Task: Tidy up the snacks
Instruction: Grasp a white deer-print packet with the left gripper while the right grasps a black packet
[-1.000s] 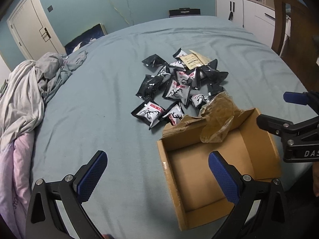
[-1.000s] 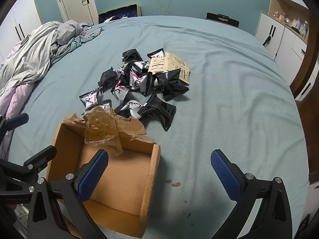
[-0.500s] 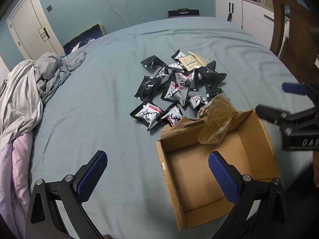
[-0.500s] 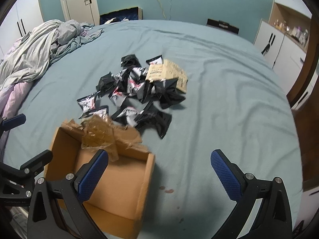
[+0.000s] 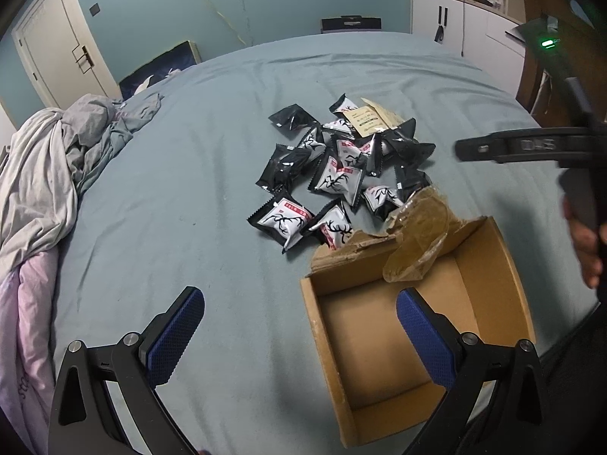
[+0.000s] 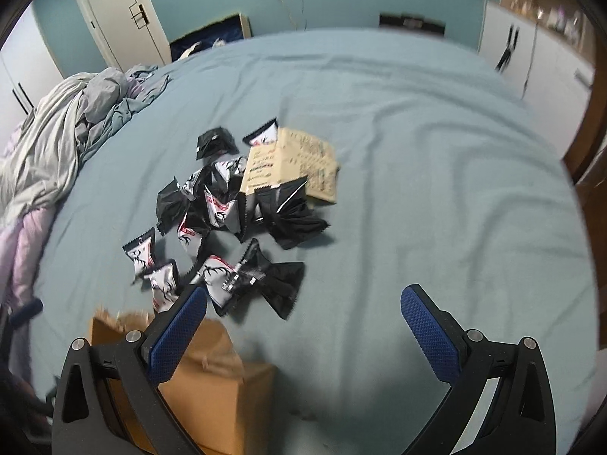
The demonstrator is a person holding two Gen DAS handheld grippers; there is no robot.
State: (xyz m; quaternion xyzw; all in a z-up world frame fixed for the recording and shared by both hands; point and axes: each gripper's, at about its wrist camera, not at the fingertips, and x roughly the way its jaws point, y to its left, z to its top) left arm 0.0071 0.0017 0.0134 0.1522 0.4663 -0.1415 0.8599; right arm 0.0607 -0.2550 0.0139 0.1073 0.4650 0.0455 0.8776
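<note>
Right wrist view motion-blurred; brown cardboard box [image 6: 212,390] smeared and half-hidden behind right claw [image 6: 303,326], bottom edge cropped.

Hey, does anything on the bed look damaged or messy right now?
Yes. The cardboard box has a ragged, torn far edge, with crumpled brown tape hanging over it. The box holds no snacks; the snack packets lie in a loose heap on the bed sheet beyond it, overlapping a tan paper pouch.

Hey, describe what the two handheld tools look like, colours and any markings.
Both are black plastic frames with silver screws and two fingers with blue knurled pads: left tool, right tool. In the left view, the right tool's side bears raised lettering, too blurred to read.
</note>
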